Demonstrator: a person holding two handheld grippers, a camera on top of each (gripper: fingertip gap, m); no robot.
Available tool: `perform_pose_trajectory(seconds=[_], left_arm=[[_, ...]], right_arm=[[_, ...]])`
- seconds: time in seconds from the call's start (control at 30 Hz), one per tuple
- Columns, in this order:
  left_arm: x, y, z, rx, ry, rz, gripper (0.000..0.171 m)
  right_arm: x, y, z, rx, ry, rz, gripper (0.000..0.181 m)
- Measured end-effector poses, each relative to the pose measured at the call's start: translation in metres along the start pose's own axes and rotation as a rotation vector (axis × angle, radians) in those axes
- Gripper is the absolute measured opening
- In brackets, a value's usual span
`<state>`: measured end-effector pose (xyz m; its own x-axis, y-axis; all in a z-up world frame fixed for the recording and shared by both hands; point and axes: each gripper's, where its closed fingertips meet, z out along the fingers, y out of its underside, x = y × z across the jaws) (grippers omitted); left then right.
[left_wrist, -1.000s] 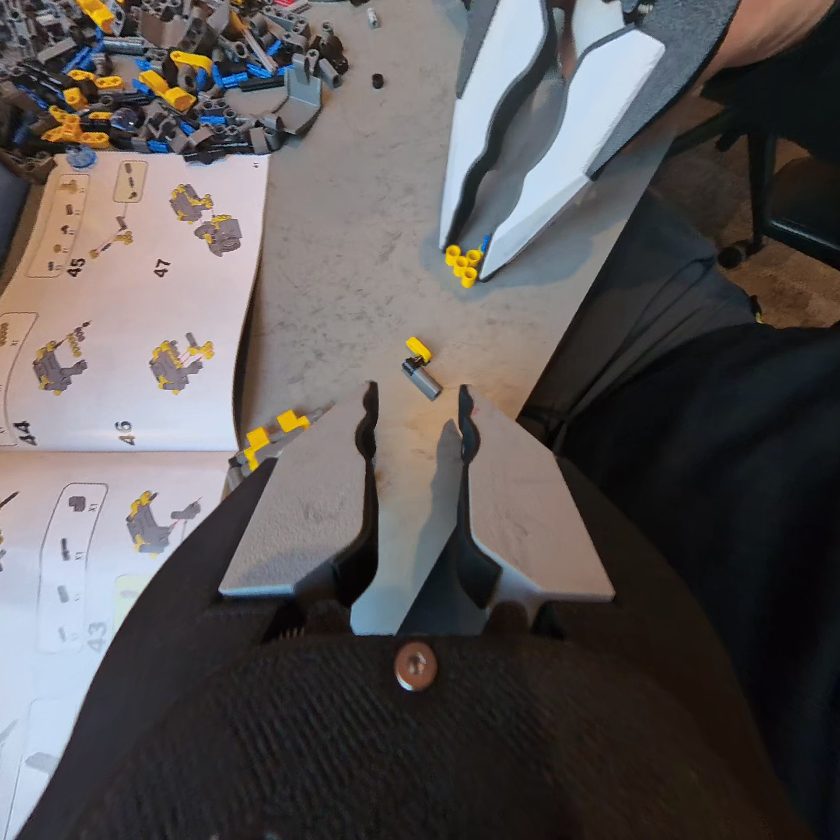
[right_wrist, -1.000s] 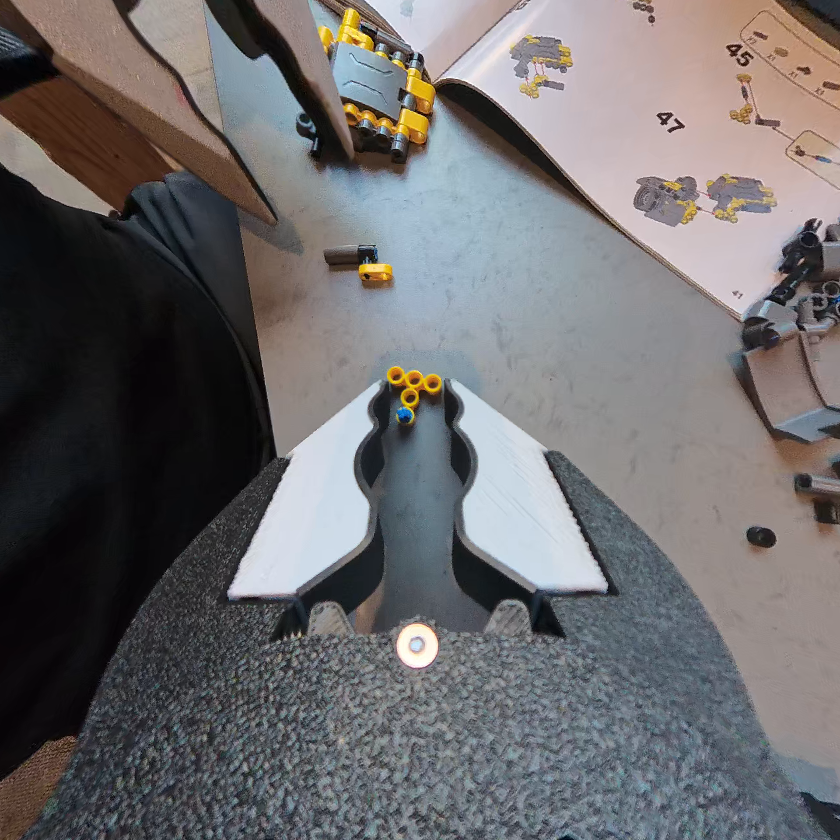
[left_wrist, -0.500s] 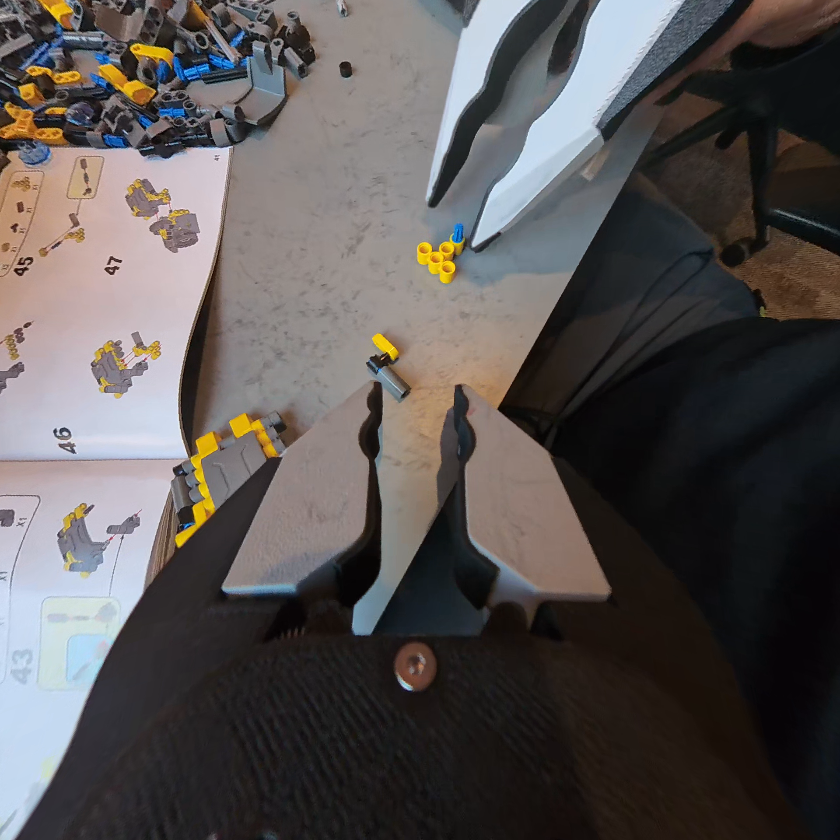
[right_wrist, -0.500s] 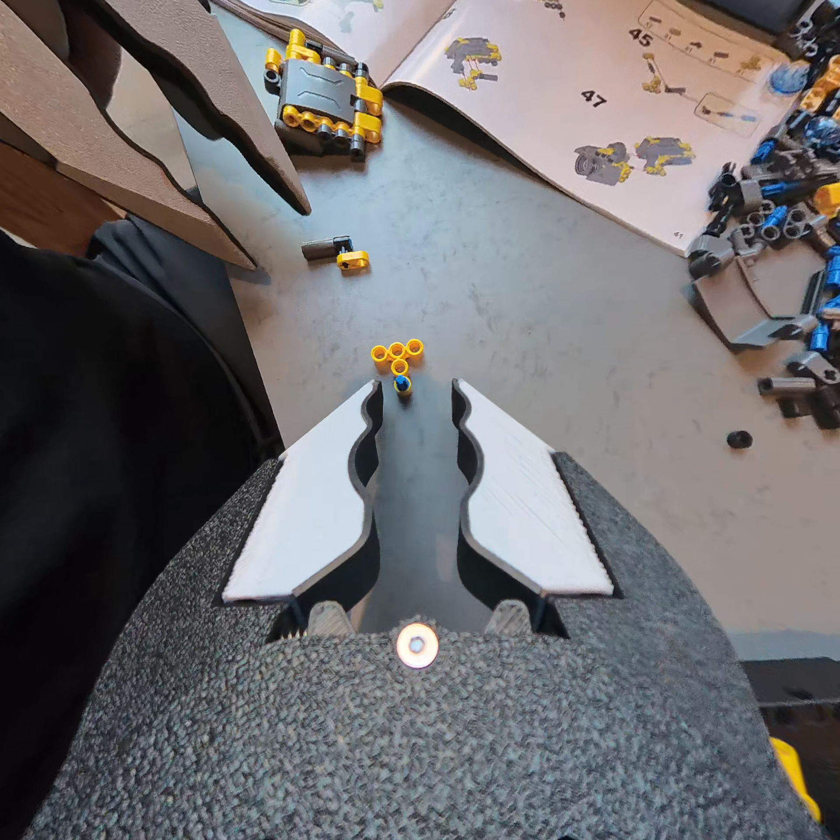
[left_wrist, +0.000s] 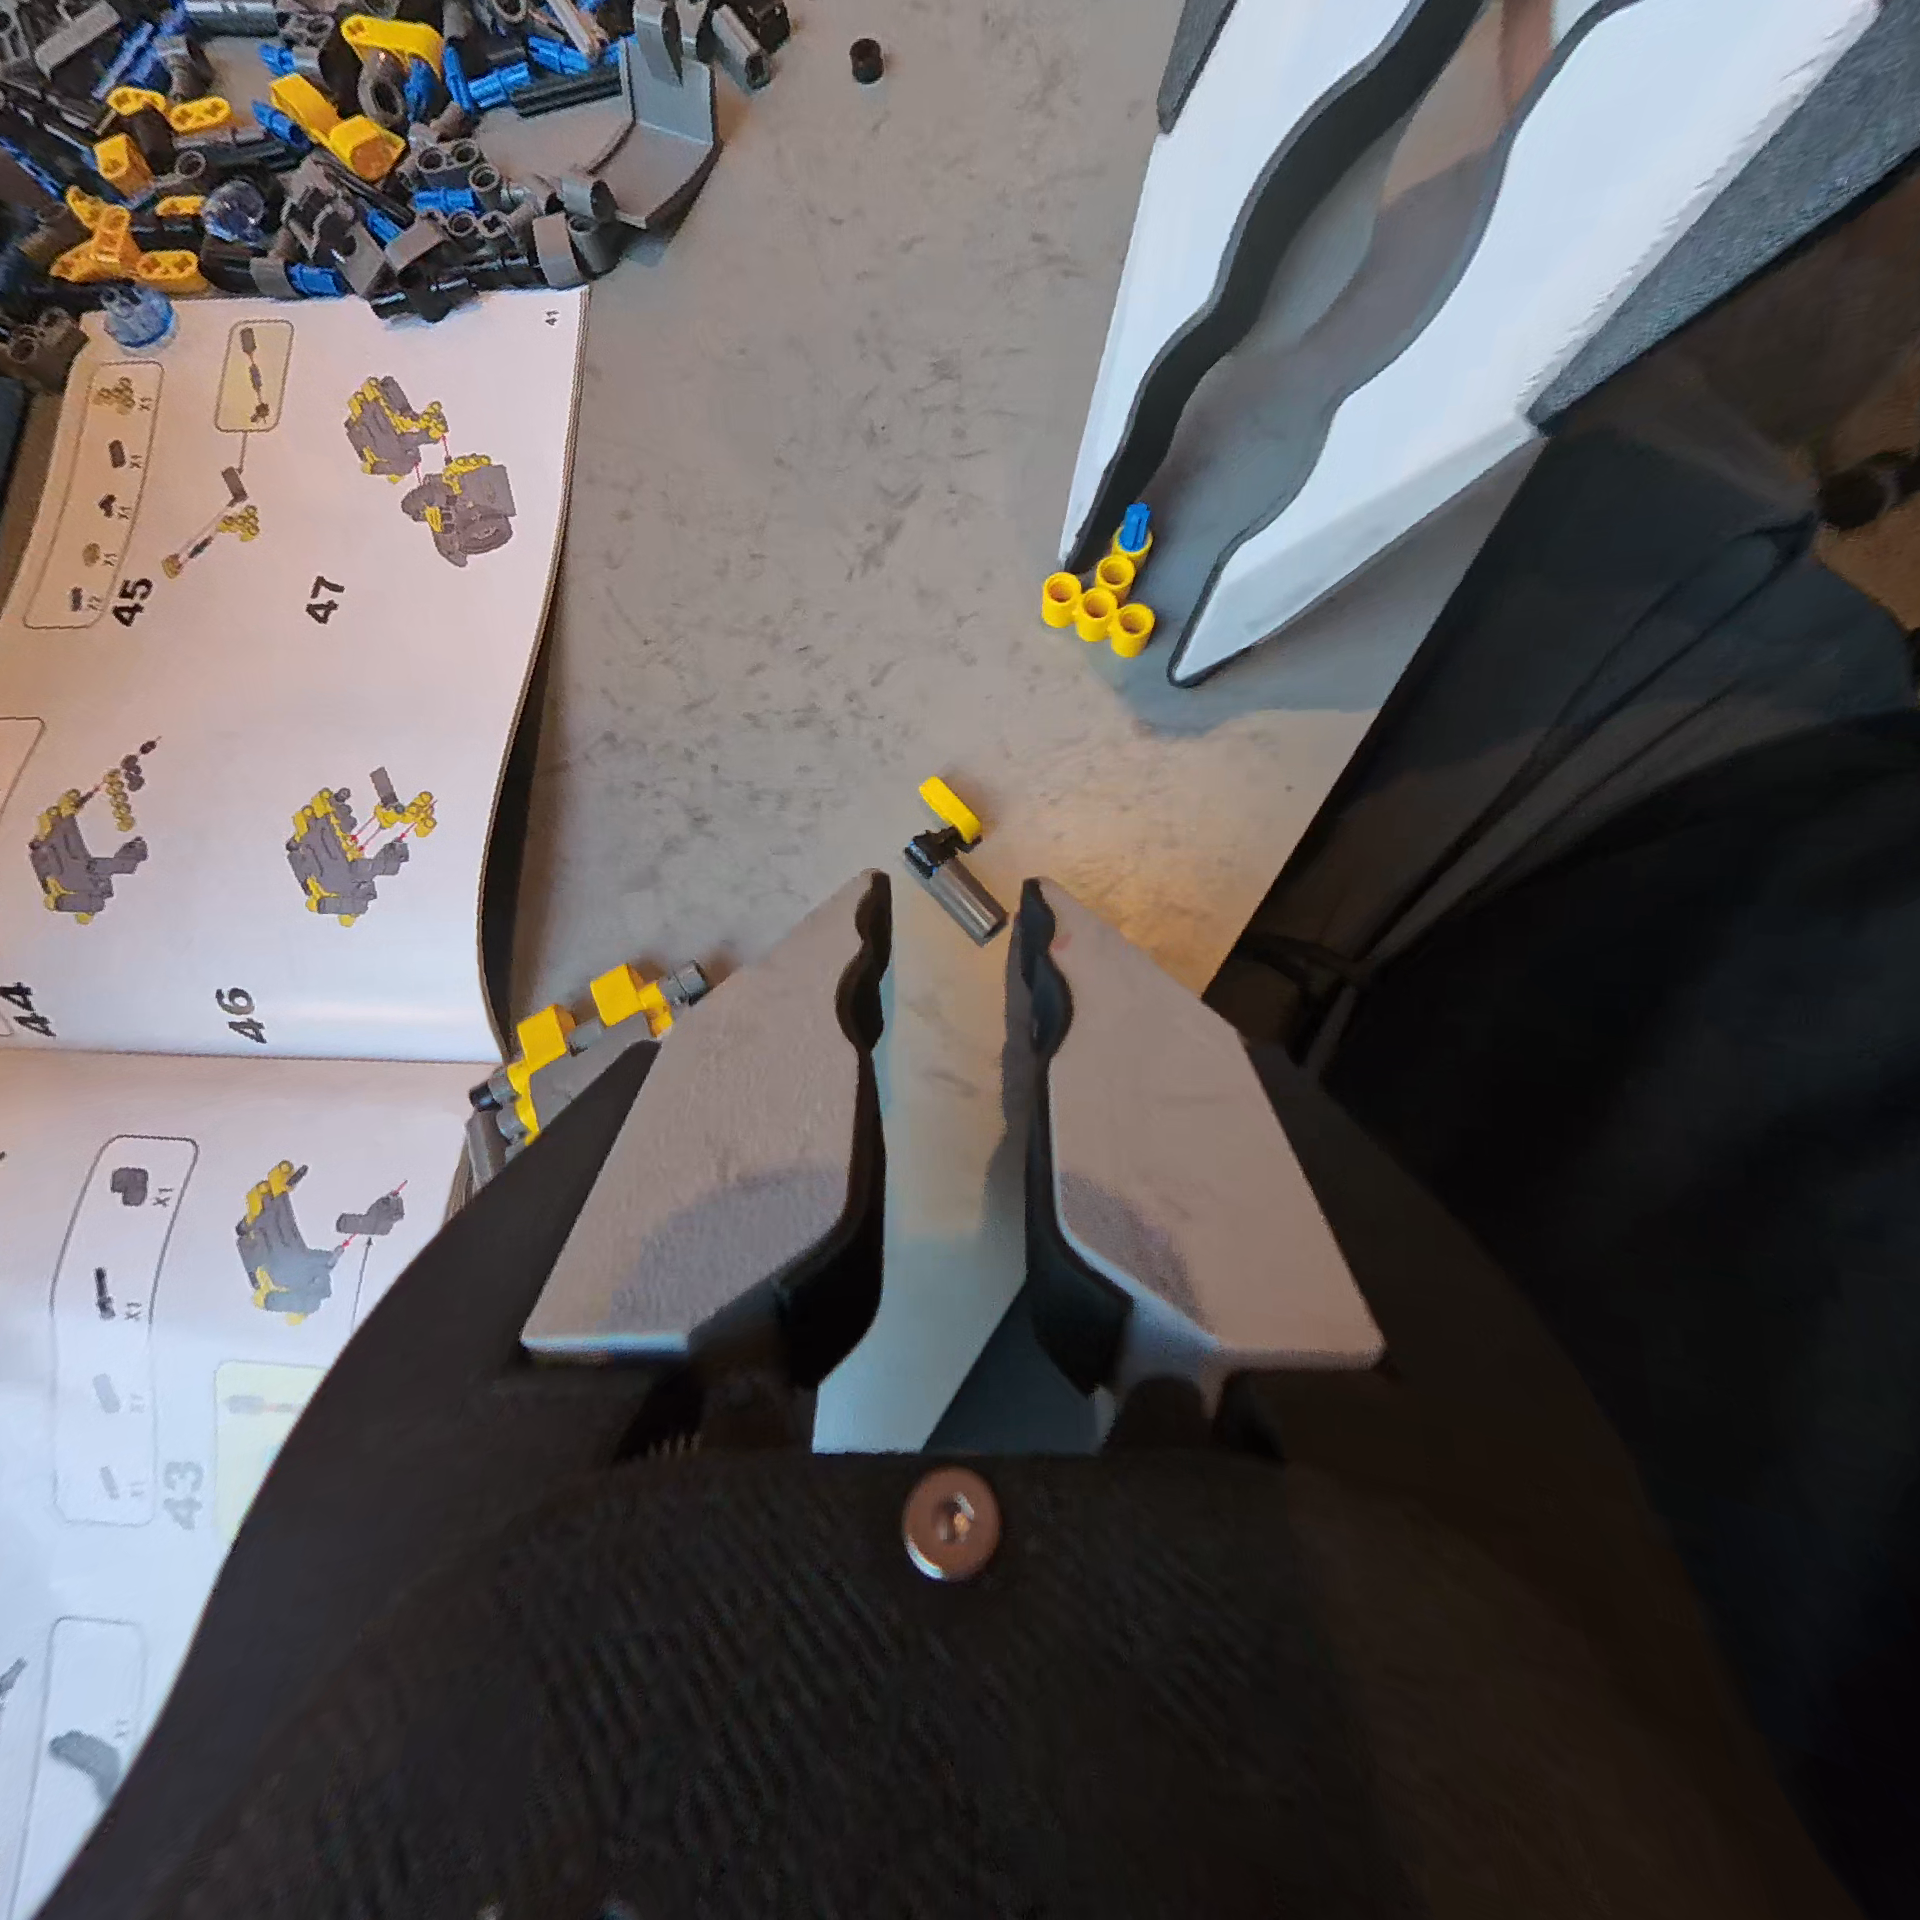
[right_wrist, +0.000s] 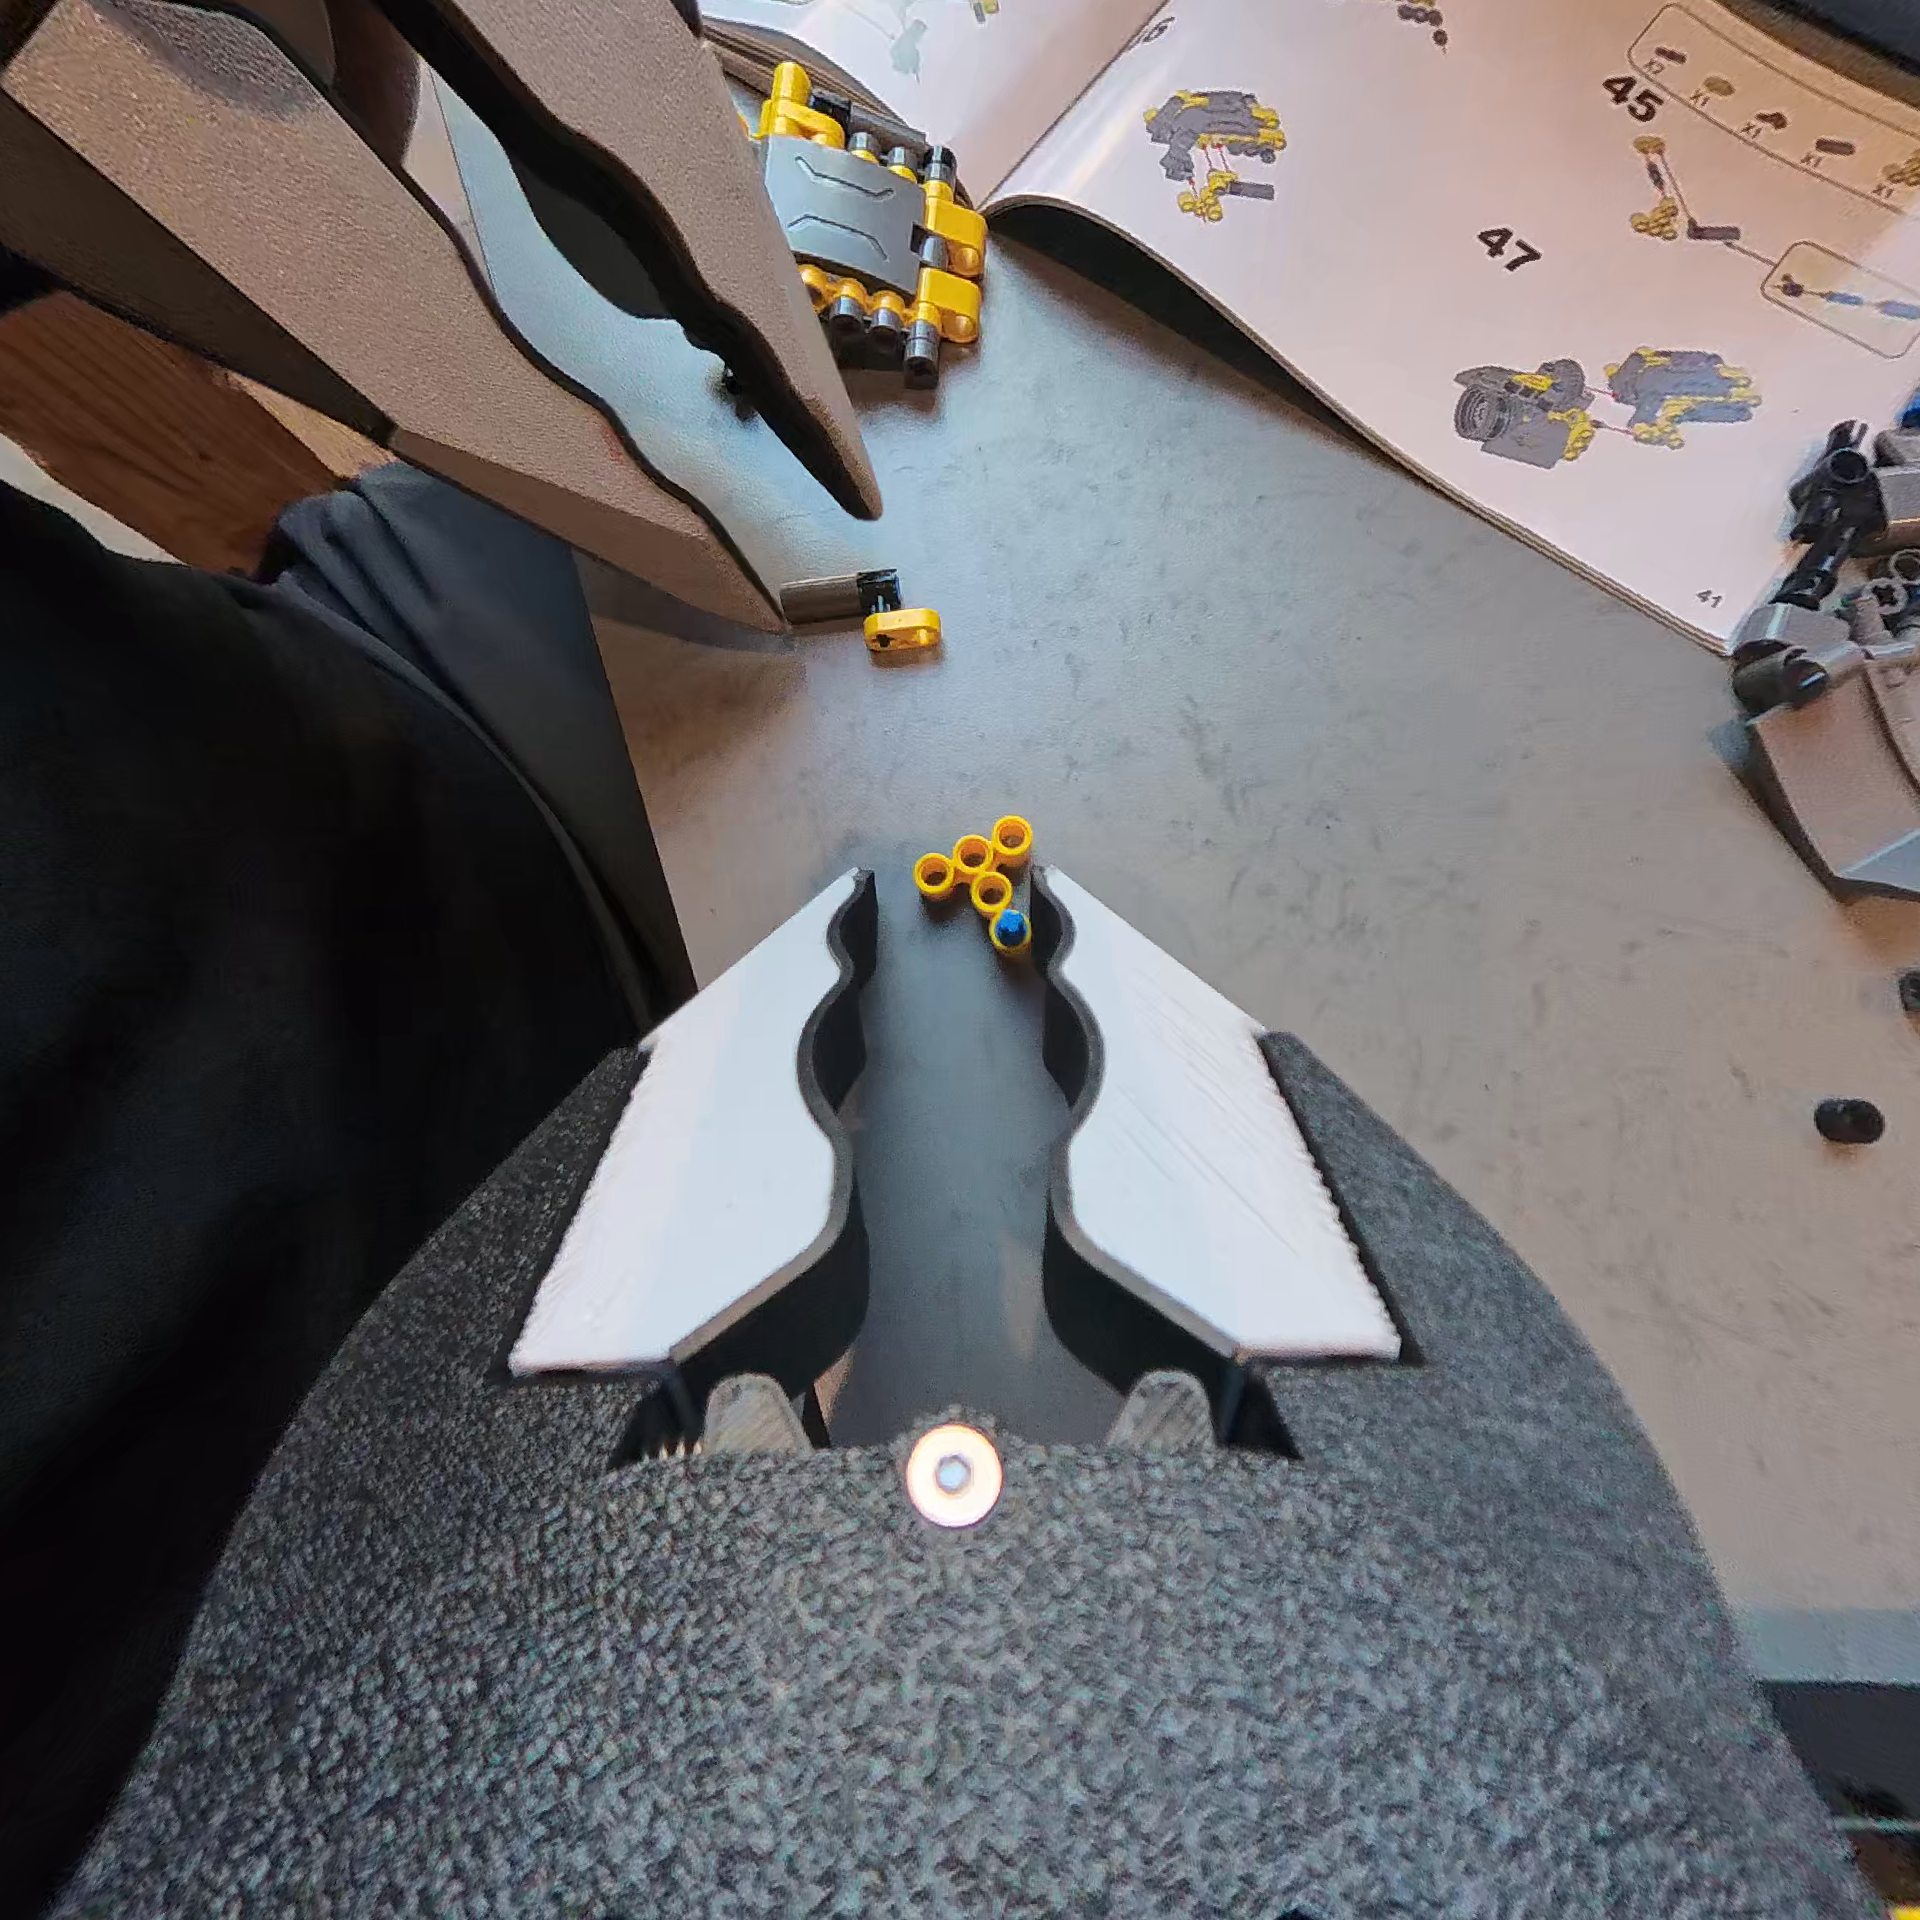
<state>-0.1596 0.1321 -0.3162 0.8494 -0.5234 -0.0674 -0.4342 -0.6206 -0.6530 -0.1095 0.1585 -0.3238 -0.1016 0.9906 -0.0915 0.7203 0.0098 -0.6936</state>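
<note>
Left claw (left_wrist: 952, 902) is hanging low over the bench (left_wrist: 831, 468), jaws released and gripping nothing. A small pin assembly (left_wrist: 940, 852), made of a grey barrel, a black joint and a yellow tab, is lying right at the gap between the tips. Can't tell whether either finger is touching it. A grey-and-yellow sub-build (left_wrist: 582, 1039) is sitting just left of the claw, partly hidden behind it, at the edge of the open instruction booklet (left_wrist: 312, 675). A loose parts pile (left_wrist: 312, 156) is spreading across the far left corner. Right claw (left_wrist: 1130, 613) is coming in from the top right with its jaws apart, bracketing a yellow multi-hole connector (left_wrist: 1096, 603) with a blue pin (left_wrist: 1136, 520) standing in one hole.

Right wrist view: right claw (right_wrist: 954, 878) is released and holding nothing. The yellow connector (right_wrist: 971, 862) is lying flat on the bench at the mouth of the jaws. The blue pin (right_wrist: 1008, 925) is sitting against, or just beside, the inner edge of the right-hand finger. Left claw (right_wrist: 826, 566) is showing at the top left, open, with the pin assembly (right_wrist: 878, 613) poking out from under its nearer finger. The sub-build (right_wrist: 862, 208) is sitting beyond it, by the booklet (right_wrist: 1455, 260). A grey curved panel (right_wrist: 1829, 790) and a lone black bush (right_wrist: 1849, 1122) are lying off to the right, well apart from both claws.
</note>
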Motion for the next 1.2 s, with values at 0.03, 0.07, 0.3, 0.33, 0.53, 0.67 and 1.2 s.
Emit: perform_pose_trajectory(seconds=[0.03, 0.07, 0.3, 0.33, 0.53, 0.67, 1.2], left_arm=[[0.0, 0.0, 0.001, -0.009, -0.007, 0.011, 0.02], [0.0, 0.001, 0.003, -0.021, -0.012, 0.021, 0.018], [-0.001, 0.003, 0.009, -0.05, -0.047, 0.075, 0.004], [-0.002, 0.002, 0.01, -0.048, -0.049, 0.084, 0.004], [-0.008, -0.013, 0.009, 0.032, -0.153, 0.212, 0.004], [0.0, -0.045, -0.007, 0.242, -0.208, 0.333, 0.004], [0.02, -0.037, 0.008, 0.085, 0.019, 0.108, 0.004]], right_arm=[[0.0, 0.0, -0.001, -0.001, 0.003, -0.002, 0.028], [0.001, 0.0, -0.002, 0.001, 0.005, -0.002, 0.028], [0.006, 0.006, -0.012, -0.016, 0.019, 0.013, 0.031], [0.006, 0.007, -0.013, -0.023, 0.018, 0.014, 0.031], [0.007, 0.001, -0.023, 0.004, 0.049, 0.001, 0.029], [-0.009, -0.021, -0.033, 0.134, -0.065, 0.045, 0.027], [-0.01, -0.043, -0.03, 0.175, 0.397, -0.304, 0.024]])
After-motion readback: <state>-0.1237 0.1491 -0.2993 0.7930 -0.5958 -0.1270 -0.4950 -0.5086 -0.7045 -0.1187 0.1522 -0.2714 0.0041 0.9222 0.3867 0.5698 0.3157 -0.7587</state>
